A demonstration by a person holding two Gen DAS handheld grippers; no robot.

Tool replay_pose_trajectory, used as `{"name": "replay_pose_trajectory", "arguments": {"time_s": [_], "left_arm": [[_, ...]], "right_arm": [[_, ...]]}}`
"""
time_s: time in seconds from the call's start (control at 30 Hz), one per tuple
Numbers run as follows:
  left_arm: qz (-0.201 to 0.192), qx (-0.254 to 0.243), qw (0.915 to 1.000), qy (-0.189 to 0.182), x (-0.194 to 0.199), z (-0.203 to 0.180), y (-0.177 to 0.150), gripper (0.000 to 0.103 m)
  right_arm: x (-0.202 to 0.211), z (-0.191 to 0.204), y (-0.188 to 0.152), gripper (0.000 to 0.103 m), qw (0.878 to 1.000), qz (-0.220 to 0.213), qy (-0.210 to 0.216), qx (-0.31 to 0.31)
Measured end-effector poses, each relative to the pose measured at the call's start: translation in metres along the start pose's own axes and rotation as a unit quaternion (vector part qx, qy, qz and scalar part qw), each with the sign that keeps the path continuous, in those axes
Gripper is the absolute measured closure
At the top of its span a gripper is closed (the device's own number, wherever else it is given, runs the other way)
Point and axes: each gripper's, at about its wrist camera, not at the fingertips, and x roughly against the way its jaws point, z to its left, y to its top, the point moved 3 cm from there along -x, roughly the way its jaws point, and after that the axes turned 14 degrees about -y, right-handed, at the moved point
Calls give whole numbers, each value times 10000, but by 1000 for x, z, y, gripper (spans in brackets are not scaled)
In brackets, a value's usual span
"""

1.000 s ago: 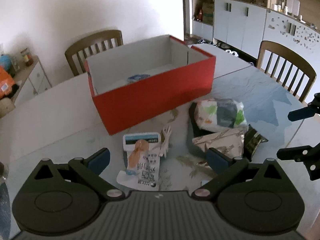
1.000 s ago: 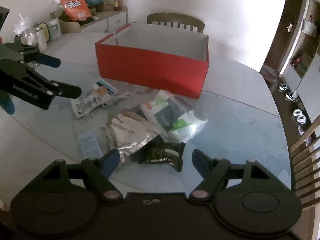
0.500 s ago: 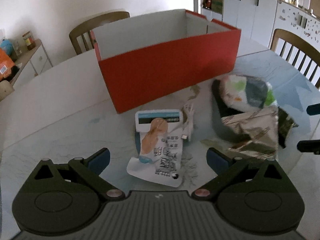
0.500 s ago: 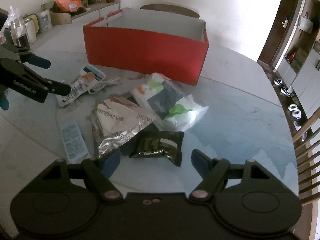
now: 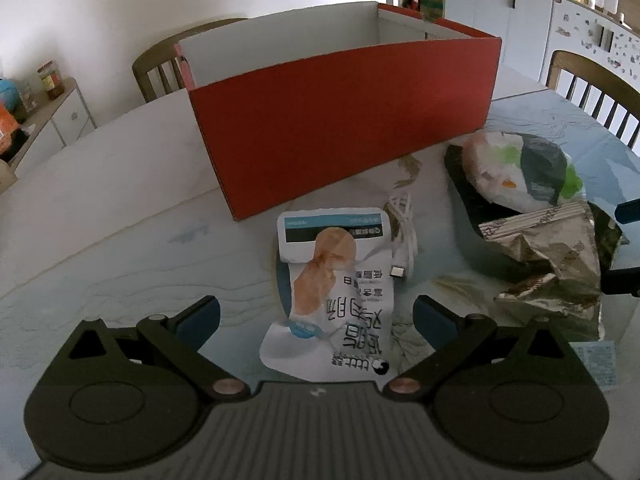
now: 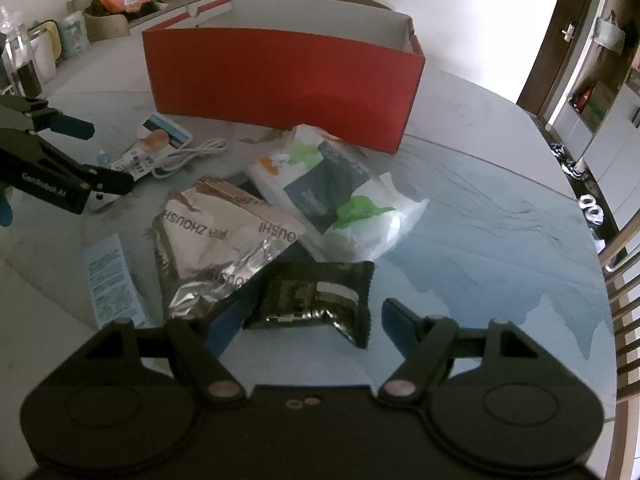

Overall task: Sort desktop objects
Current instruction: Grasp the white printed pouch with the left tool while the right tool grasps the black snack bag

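Note:
A red open-topped box (image 5: 340,120) stands on the table. In front of it lies a white snack packet (image 5: 332,300) with a white cable (image 5: 404,232) beside it. My left gripper (image 5: 316,314) is open, low over that packet, its fingers to either side without touching. My right gripper (image 6: 314,318) is open around a dark green packet (image 6: 316,296), with the pads apart from it. A crumpled silver packet (image 6: 216,240) and a white-green bag (image 6: 332,192) lie just beyond. The left gripper (image 6: 98,156) also shows in the right wrist view.
A pale blue strip packet (image 6: 112,276) lies left of the silver one. Wooden chairs (image 5: 592,84) stand around the table (image 6: 480,208). A sideboard (image 6: 120,12) with snack bags and jars is behind on the left. White cabinets (image 5: 520,12) line the far wall.
Both grippers have come down and forward toward the table. The white packet now lies between the left fingers, and the dark packet between the right fingers.

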Motion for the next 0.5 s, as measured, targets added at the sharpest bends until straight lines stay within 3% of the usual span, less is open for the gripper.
{"name": "replay_pose_trajectory", "arguments": {"time_s": [0.3, 0.5], "left_arm": [[-60, -24, 9999, -139, -14, 3, 1, 0], [-89, 221, 9991, -343, -22, 8, 5, 0]], "right_arm": [[-15, 1, -3, 27, 10000, 65, -51, -44], [-20, -5, -5, 27, 9998, 106, 62, -174]]}}
